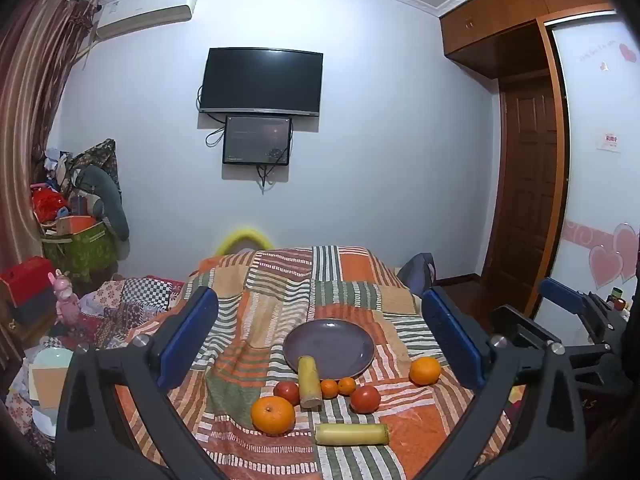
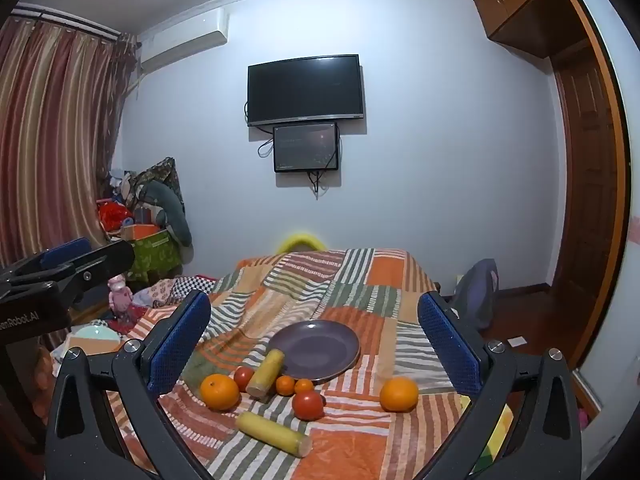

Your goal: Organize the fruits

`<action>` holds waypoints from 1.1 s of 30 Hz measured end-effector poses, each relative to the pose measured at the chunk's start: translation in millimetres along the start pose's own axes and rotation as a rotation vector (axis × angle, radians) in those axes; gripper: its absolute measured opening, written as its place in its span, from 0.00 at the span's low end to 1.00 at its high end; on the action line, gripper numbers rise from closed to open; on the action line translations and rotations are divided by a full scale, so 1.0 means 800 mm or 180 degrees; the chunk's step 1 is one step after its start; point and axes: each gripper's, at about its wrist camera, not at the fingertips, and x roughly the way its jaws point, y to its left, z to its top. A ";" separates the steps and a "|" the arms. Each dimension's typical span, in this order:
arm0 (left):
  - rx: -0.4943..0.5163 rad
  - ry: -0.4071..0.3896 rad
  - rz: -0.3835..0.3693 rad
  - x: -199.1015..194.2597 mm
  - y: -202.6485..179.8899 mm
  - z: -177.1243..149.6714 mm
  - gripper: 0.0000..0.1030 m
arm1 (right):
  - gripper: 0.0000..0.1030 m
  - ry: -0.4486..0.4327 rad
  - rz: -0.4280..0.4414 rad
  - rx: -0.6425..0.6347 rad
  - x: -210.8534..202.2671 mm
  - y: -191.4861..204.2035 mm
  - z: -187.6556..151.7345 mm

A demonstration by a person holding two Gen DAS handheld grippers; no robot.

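Observation:
An empty purple plate (image 1: pixel 329 347) (image 2: pixel 316 350) lies on a striped patchwork cloth (image 1: pixel 280 280). In front of it lie two large oranges (image 1: pixel 273 415) (image 1: pixel 425 370), two tomatoes (image 1: pixel 365 399) (image 1: pixel 287 391), two small tangerines (image 1: pixel 329 388) (image 1: pixel 347 385) and two yellow corn cobs (image 1: pixel 309 381) (image 1: pixel 352 434). My left gripper (image 1: pixel 320 336) is open and empty, held back from the fruit. My right gripper (image 2: pixel 314 340) is open and empty too. The right view shows the oranges (image 2: pixel 219 391) (image 2: pixel 399 394), a tomato (image 2: pixel 307 405) and a cob (image 2: pixel 273 434).
The cloth covers a raised surface in a bedroom. Clutter, a pink toy (image 1: pixel 66 300) and boxes sit on the left. A wooden door (image 1: pixel 528 200) and a dark bag (image 2: pixel 478 292) are on the right. A TV (image 1: pixel 261 80) hangs on the far wall.

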 end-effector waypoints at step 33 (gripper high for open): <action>0.0066 0.0016 -0.0027 0.006 -0.003 -0.002 1.00 | 1.00 -0.0025 -0.0009 0.0106 -0.006 -0.009 0.003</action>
